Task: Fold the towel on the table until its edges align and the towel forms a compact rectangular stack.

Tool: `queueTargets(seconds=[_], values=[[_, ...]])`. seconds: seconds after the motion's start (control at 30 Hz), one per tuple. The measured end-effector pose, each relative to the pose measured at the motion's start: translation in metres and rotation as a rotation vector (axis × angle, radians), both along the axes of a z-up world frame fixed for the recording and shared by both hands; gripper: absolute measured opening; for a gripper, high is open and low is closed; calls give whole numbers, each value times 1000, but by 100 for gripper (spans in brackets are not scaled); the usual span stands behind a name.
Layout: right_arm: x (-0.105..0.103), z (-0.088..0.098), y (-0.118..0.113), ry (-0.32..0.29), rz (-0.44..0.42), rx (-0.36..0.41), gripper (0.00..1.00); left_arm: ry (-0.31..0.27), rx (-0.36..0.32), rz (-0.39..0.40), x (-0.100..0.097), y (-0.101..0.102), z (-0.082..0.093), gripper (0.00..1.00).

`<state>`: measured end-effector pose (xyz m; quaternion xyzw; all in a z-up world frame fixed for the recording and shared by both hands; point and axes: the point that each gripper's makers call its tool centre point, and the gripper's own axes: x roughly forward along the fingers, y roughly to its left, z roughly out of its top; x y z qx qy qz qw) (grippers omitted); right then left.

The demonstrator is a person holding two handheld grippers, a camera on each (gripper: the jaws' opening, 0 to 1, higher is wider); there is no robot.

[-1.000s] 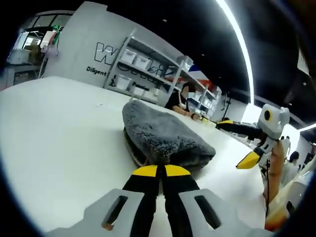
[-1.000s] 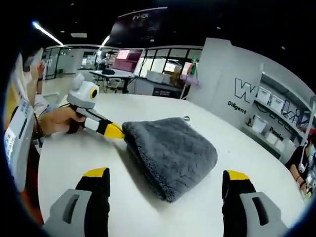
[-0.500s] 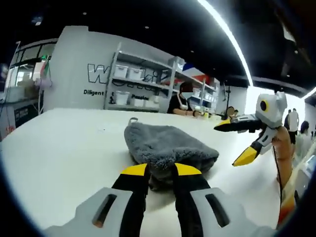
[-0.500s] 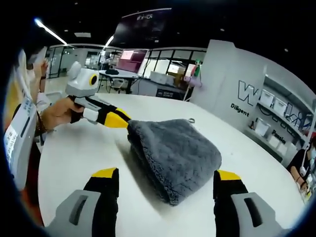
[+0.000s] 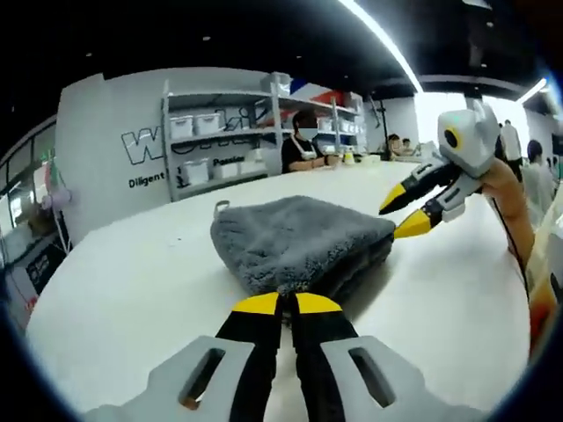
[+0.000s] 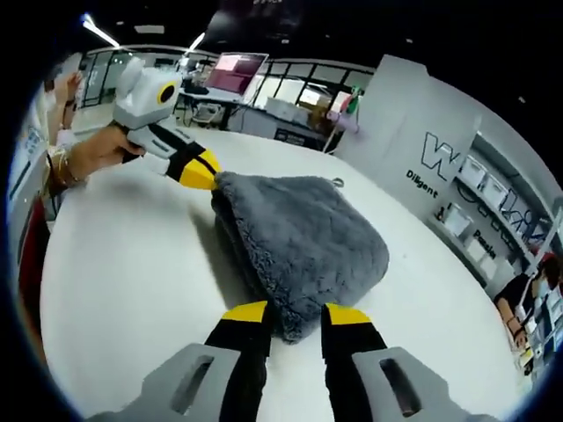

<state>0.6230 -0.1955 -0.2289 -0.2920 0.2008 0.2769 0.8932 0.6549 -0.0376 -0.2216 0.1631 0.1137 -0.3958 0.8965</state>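
A grey fluffy towel (image 5: pixel 295 239) (image 6: pixel 303 242) lies folded in a thick stack on the round white table (image 5: pixel 132 290) (image 6: pixel 123 264). My left gripper (image 5: pixel 286 304) is shut on the towel's near corner. In the right gripper view the left gripper (image 6: pixel 204 171) comes in from the upper left, held by a hand, with its yellow tips pinching the far corner. My right gripper (image 6: pixel 295 315) has its jaws drawn in against the opposite corner, with towel between them. In the left gripper view the right gripper (image 5: pixel 400 215) straddles the towel's right corner.
Bare white tabletop surrounds the towel on every side. A person's hand and arm (image 5: pixel 515 207) reach in at the right. Beyond the table stand a grey lettered wall (image 5: pixel 114 141) and shelves with bins (image 5: pixel 215 141); a person (image 5: pixel 303 145) sits there.
The right gripper's jaws went from wide apart to narrow and moved in onto the towel's corner. The left gripper stayed shut on its corner; both cameras shifted.
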Motion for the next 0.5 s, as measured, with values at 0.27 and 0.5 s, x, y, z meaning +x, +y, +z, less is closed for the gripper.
queueTargets(seconds=[0.27, 0.5], values=[[1, -11, -1, 44, -2, -20, 1, -63, 225, -53, 10, 0, -17, 3], [1, -13, 2, 79, 6, 28, 7, -44, 206, -50, 14, 4, -18, 4]])
